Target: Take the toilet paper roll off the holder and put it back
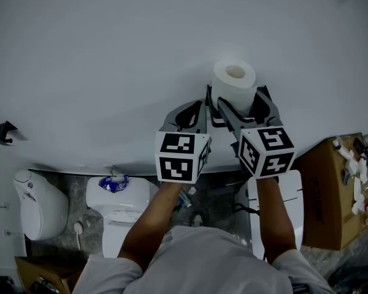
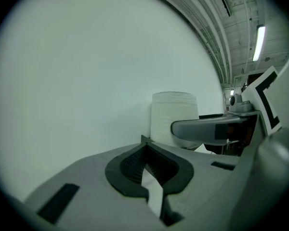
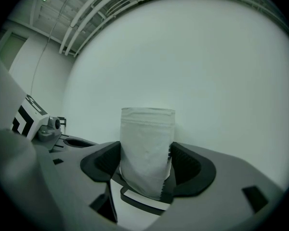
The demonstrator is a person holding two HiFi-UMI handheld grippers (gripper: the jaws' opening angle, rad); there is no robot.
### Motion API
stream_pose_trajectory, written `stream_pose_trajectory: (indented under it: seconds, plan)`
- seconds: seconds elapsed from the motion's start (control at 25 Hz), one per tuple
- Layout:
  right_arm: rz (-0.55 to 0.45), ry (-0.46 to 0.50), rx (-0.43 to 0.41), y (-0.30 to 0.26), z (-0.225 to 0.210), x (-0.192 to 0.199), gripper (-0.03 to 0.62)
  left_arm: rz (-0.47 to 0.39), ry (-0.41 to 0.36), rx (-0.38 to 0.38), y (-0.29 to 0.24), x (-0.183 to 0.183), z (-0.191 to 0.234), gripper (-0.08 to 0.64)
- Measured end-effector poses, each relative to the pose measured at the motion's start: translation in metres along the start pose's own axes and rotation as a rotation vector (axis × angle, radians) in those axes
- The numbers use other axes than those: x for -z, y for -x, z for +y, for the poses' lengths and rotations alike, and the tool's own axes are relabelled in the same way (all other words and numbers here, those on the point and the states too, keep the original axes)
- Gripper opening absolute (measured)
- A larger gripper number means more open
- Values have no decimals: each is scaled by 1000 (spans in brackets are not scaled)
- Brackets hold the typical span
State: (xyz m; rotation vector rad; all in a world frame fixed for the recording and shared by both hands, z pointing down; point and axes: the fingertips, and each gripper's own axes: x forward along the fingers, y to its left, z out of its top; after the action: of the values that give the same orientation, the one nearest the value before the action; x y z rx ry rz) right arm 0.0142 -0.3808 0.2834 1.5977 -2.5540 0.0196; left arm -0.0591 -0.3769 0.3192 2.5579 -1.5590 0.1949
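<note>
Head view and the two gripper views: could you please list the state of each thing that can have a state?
toilet paper roll: off any holder, clamped upright between the right gripper's jaws, close to the wall.
right gripper: shut on the roll.
left gripper: shut, empty, beside the roll.
black wall bracket: bare, no roll on it.
cardboard box: open at the top, small things inside.

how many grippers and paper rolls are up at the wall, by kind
grippers: 2, left gripper and right gripper
rolls: 1, the roll
total: 3
</note>
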Motion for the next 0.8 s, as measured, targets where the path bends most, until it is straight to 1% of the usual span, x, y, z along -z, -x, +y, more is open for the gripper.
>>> stream_pose_trajectory:
  seconds: [0.4, 0.8]
  plan:
    - [-18, -24, 8, 3, -1, 1, 324, 1, 4, 6, 5, 1, -5, 5]
    - [-24, -45, 29, 31, -9, 5, 324, -6, 0, 5, 20, 0, -22, 5]
